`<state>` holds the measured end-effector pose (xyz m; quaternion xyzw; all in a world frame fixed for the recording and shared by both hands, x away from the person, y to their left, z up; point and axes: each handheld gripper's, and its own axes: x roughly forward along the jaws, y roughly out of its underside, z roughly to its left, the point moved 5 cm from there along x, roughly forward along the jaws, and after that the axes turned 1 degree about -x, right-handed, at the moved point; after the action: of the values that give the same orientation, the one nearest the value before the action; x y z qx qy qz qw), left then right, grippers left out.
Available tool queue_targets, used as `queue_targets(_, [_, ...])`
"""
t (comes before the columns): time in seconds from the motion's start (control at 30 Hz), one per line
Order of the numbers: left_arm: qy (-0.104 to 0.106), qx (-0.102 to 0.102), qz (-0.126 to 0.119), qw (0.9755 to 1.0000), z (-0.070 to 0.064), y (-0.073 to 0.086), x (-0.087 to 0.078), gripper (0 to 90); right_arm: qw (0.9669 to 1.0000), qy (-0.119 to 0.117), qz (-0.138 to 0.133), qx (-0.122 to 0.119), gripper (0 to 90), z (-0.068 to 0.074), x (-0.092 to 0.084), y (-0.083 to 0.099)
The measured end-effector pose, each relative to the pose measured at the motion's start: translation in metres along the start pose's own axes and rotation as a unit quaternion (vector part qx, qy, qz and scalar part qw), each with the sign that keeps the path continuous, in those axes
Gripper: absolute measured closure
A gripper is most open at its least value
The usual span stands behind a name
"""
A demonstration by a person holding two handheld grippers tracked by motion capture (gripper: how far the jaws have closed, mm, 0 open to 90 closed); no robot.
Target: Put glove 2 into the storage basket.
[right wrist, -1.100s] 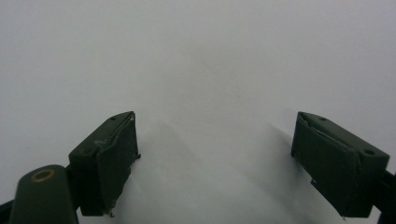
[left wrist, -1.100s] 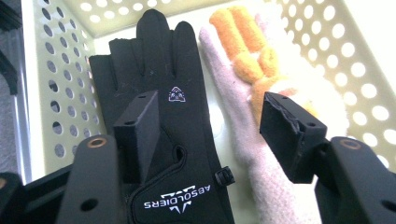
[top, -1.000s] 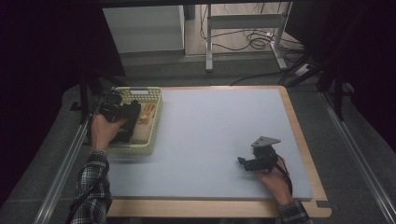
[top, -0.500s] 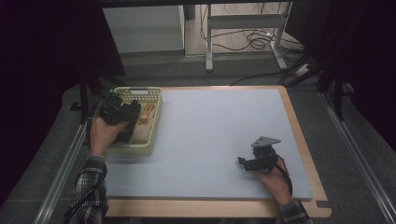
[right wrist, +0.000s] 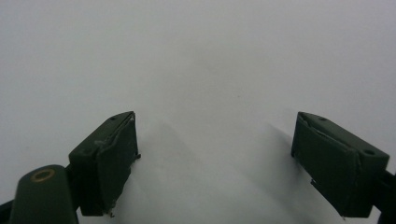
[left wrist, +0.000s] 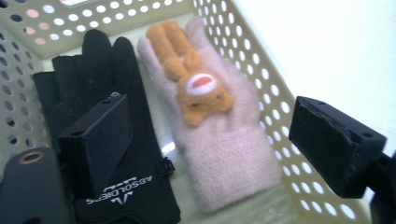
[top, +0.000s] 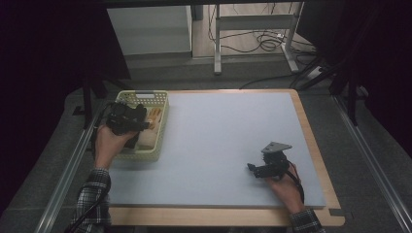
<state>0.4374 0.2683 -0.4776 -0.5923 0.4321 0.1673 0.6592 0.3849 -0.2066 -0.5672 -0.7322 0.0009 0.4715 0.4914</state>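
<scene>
A pale yellow perforated basket (top: 159, 114) (left wrist: 261, 70) stands at the table's left edge. In it a black glove (left wrist: 93, 79) and a pink knitted glove (left wrist: 233, 158) with an orange plush animal (left wrist: 187, 79) lie flat, side by side. My left gripper (top: 143, 125) (left wrist: 210, 126) hovers over the basket. Its jaws have just been opening and stand wide apart, one over the black glove and one at the basket's wall, gripping nothing. My right gripper (top: 250, 168) (right wrist: 215, 135) rests open on the table near the front right, its jaws pointing left, with nothing between them.
The pale blue mat (top: 228, 131) sits on a wooden board (top: 311, 141). A metal rail (top: 65, 170) runs beside the basket on the left. Beyond the table are a white cabinet (top: 148, 29), a stand's legs and floor cables (top: 267, 41).
The left hand and its gripper have drawn back slightly toward the near edge while staying over the basket. The right hand has kept still.
</scene>
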Motion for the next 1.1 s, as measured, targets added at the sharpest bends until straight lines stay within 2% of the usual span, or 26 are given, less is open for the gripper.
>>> queue_targets(0.63, [0.029, 0.034, -0.019, 0.9988, -0.034, 0.007, -0.002, 5.8, 1.0, 0.0, 0.0, -0.001, 14.1, 0.0, 0.0, 0.0])
queue_targets(1.1, [0.055, 0.062, -0.026, 0.9962, -0.066, 0.011, 0.004, 3.7, 1.0, 0.0, 0.0, 0.0, 14.1, 0.0, 0.0, 0.0])
